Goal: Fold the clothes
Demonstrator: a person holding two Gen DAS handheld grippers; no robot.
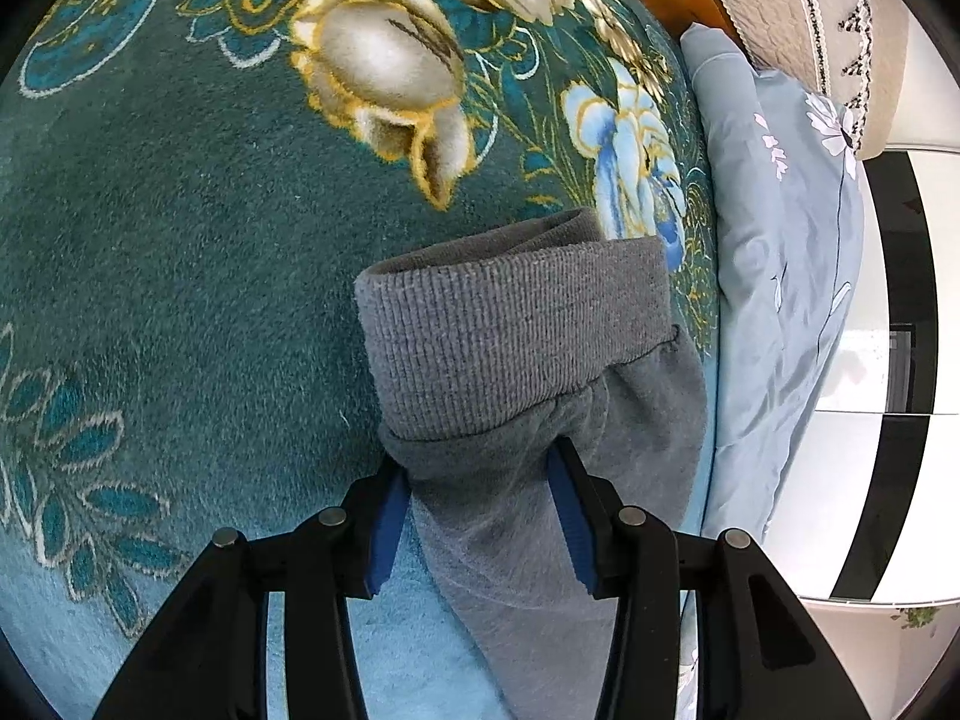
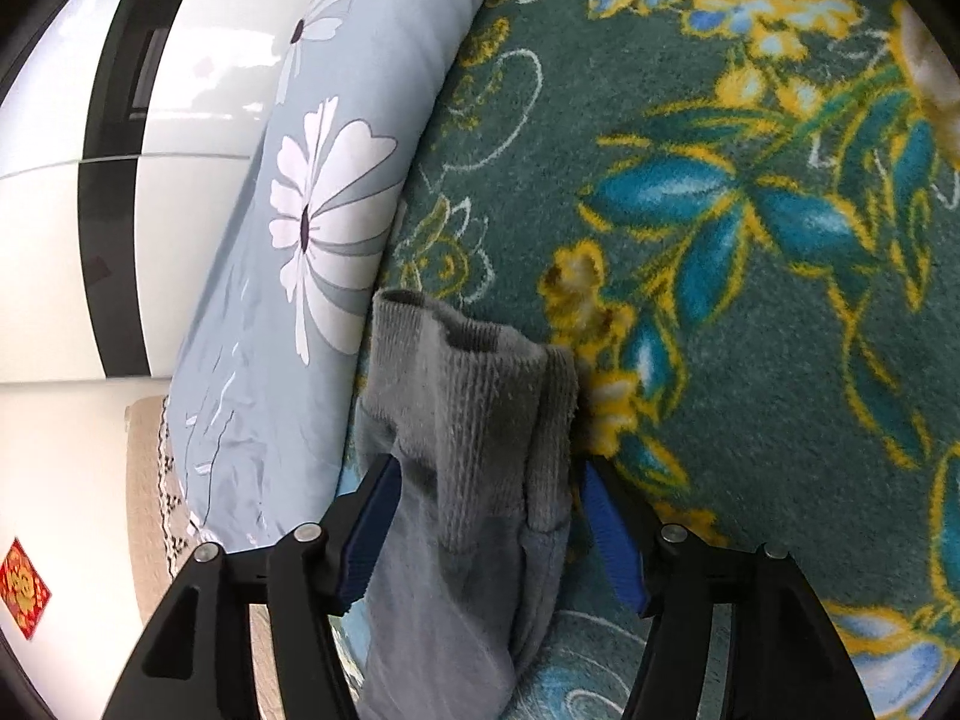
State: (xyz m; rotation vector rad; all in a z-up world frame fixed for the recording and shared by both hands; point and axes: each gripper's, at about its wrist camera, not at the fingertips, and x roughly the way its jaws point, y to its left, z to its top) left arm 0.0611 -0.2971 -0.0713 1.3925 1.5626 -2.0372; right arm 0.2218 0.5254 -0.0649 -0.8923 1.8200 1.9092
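Grey garment [image 1: 522, 360], ribbed cuffs, lying on teal floral blanket [image 1: 180, 240].

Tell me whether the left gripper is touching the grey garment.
Touching. The left wrist view shows the left gripper with both blue pads pressed against the grey garment, just below its ribbed cuff.

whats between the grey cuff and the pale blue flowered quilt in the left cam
A strip of teal floral blanket separates the grey cuff from the quilt, in the left wrist view.
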